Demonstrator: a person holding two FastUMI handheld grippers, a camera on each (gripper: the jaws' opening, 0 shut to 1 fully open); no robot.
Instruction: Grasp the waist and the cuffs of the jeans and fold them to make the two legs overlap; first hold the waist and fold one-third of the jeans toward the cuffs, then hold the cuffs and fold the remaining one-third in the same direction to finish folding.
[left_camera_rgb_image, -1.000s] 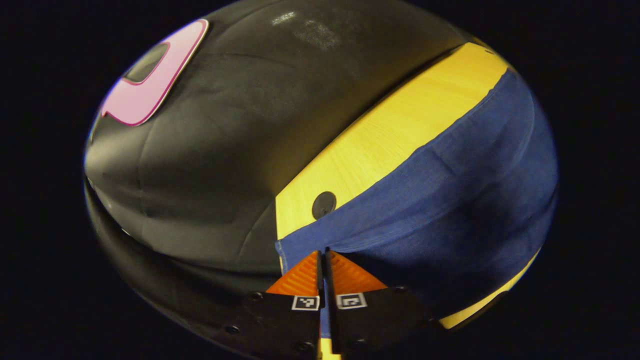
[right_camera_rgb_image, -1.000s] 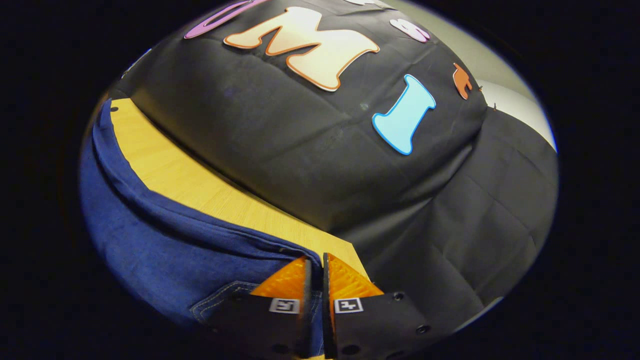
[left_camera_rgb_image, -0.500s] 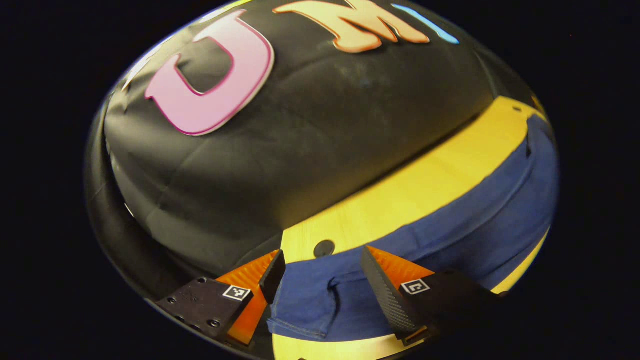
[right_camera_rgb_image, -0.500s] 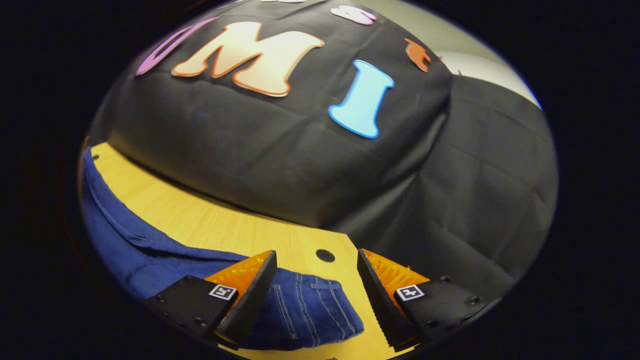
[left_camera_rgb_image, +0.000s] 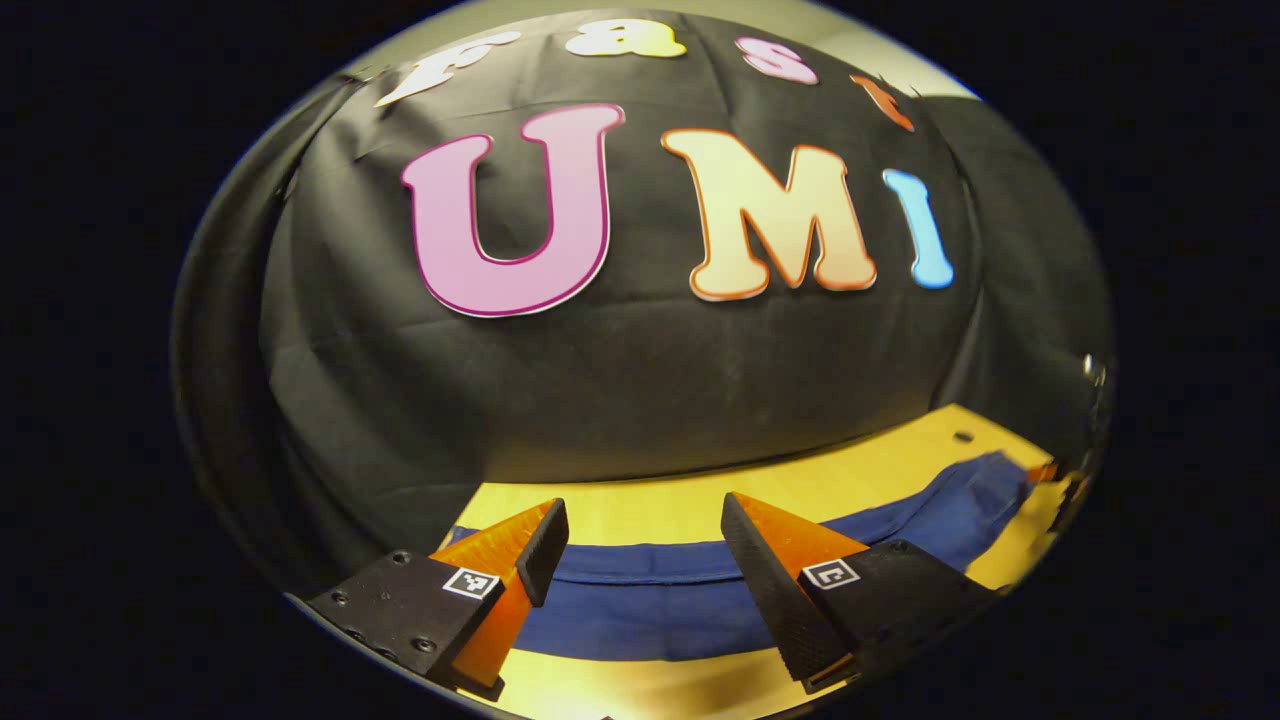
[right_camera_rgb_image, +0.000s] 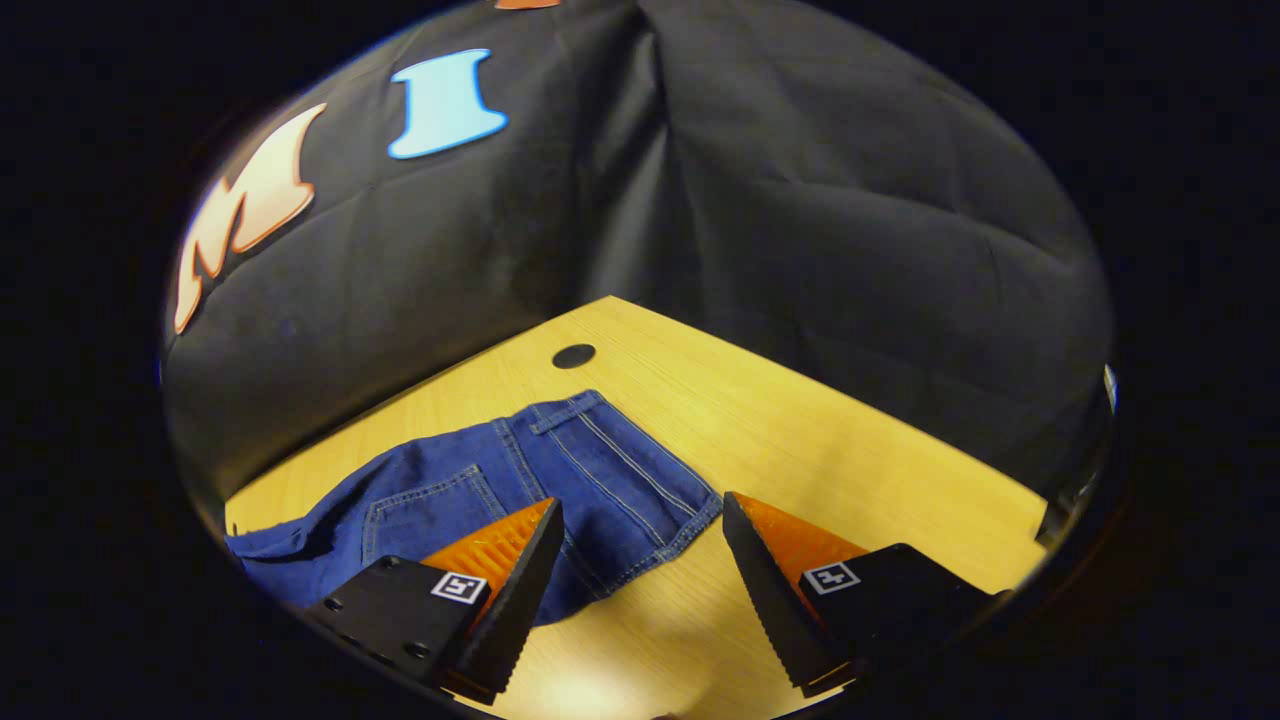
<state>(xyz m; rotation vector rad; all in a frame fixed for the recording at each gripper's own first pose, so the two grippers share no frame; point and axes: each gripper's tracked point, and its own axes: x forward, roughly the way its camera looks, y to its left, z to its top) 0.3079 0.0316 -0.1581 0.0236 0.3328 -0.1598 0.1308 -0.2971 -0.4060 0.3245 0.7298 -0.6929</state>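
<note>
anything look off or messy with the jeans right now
Nothing stands out. The jeans lie on the wooden table, waist end with its back pocket flat, only soft creases in the denim. In the left gripper view the long folded edge runs fairly straight. Both the left gripper and the right gripper are open above the fabric.

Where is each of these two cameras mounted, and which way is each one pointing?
Left gripper view: rides on the left gripper, looking low across the wooden table at the jeans and the booth's back wall; its own open jaws show at the bottom.
Right gripper view: rides on the right gripper, looking down toward a table corner and the jeans; its own open jaws show.
Both share the jeans, table and wall.
</note>
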